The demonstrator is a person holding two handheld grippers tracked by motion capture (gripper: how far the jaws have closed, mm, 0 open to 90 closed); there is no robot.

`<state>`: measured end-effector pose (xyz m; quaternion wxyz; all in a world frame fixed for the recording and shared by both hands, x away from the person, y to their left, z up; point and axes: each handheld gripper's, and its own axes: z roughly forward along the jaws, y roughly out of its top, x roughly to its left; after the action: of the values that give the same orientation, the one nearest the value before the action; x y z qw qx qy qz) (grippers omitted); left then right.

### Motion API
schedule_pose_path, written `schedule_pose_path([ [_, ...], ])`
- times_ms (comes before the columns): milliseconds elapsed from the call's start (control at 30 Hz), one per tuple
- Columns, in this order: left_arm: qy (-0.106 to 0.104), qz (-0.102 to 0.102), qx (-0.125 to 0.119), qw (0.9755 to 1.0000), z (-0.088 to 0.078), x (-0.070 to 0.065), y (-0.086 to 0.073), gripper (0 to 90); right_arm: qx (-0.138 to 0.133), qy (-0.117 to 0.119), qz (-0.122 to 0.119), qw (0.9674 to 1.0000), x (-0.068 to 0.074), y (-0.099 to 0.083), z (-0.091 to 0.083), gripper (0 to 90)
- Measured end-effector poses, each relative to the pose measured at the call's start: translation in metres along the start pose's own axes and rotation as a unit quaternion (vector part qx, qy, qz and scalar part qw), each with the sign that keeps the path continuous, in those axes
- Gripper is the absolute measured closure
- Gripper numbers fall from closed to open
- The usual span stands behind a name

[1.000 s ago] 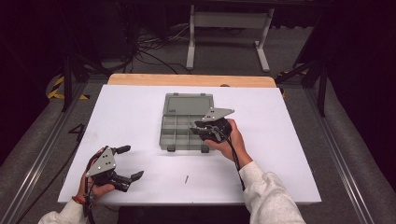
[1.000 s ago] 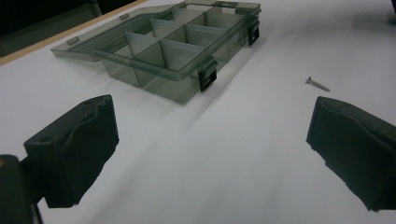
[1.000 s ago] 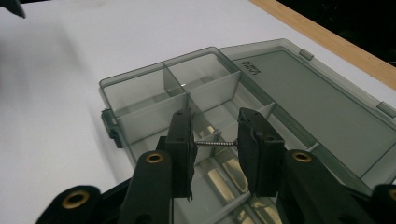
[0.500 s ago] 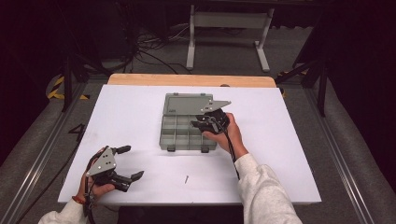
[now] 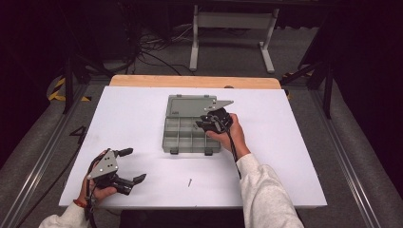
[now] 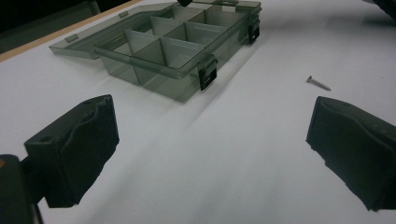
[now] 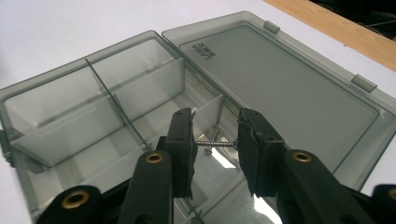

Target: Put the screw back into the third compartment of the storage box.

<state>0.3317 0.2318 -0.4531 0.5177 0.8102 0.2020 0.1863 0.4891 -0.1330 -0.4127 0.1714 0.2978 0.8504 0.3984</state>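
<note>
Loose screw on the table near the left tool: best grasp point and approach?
Grip the screw across its shank, near the middle, coming straight down from above. It lies flat on the white table, thin and apart from the organizer box, so only its sides are reachable.

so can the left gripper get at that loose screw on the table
Probably yes. The left gripper stands open, and the loose screw lies on bare table beside it, with nothing between; the box sits farther off.

Two screws (image 7: pixel 215 143) (image 5: pixel 189 182), one compartment box (image 5: pixel 177 110).
</note>
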Motion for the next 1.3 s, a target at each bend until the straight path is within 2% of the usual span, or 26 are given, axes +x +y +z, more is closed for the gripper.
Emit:
schedule_pose_path([
  [433,0.000,0.000,0.000,1.0000,0.000,0.000,0.000,3.0,0.006,-0.014,0.005,0.9999,-0.004,-0.003,0.004,67.2],
  [867,0.000,0.000,0.000,1.0000,-0.001,0.000,0.000,3.2,0.009,-0.012,0.002,0.9999,-0.002,-0.003,0.008,65.5],
  [1133,-0.002,-0.002,0.002,1.0000,-0.001,0.000,0.000,3.3,-0.005,-0.004,-0.002,1.0000,0.001,-0.001,0.002,63.2],
  [1300,-0.001,0.001,0.003,1.0000,-0.001,0.001,0.000,3.4,-0.023,0.002,-0.010,0.9997,0.008,0.000,-0.009,60.4],
])
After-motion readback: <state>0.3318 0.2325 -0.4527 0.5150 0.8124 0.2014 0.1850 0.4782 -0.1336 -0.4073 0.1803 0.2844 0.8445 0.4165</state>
